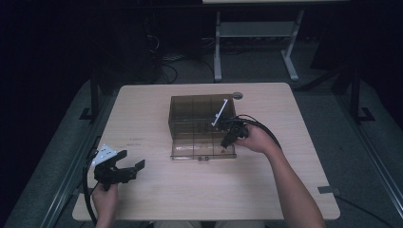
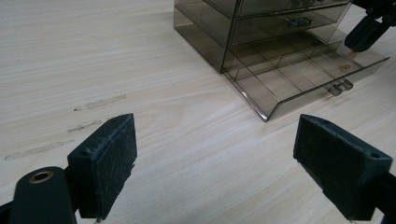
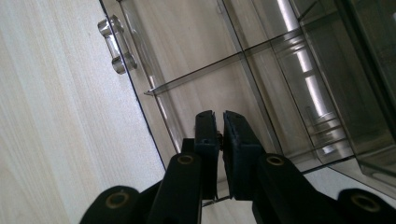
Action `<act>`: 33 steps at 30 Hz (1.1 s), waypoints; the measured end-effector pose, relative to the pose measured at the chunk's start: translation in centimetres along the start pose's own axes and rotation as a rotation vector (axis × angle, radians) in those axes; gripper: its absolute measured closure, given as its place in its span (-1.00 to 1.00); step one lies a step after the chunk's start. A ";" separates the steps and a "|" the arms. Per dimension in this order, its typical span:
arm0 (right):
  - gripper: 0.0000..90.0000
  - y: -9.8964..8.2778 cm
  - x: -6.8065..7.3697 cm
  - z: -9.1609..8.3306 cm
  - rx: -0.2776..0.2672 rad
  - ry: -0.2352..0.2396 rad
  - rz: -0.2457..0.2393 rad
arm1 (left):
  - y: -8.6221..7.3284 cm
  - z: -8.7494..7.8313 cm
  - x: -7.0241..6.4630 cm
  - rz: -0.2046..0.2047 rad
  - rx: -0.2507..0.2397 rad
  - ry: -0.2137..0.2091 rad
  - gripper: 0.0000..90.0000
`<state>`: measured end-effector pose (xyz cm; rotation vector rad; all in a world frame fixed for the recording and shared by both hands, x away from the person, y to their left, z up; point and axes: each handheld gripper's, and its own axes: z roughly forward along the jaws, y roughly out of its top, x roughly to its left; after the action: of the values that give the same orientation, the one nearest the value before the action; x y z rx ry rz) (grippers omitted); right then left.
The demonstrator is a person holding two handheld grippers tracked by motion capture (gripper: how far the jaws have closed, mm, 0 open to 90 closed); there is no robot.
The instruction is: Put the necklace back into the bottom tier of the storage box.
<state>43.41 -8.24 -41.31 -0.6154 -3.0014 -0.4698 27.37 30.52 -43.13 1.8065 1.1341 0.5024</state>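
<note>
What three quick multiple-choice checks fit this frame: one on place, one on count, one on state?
1. Where is the right gripper?
A. over the pulled-out bottom drawer of the smoky transparent plastic drawer cabinet
B. at the table's left edge
C. on the floor

2. How many jaws of the left gripper show in the left gripper view?
A. one
B. two
C. four

3. How do the right gripper's jaws stand?
A. wide apart
B. nearly together
C. clamped on the drawer handle

Key: 1 A, its tips hang over the drawer's compartments. 2 B, one black pad stands at each side. 3 B, a thin slit parts them in the right gripper view.
</note>
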 end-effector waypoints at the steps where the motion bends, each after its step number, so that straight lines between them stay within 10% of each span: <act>1: 0.83 0.0 0.0 0.1 -0.003 0.004 0.002 | 0.0 0.0 0.0 0.001 0.002 0.000 -0.71; 33: 0.39 -1.4 1.1 -1.4 -0.031 -0.014 0.010 | -0.1 0.0 -0.3 0.010 0.005 -0.002 -0.71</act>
<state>41.84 -9.44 -40.28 -0.6390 -3.0080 -0.5147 27.23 30.28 -43.16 1.8170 1.1264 0.5040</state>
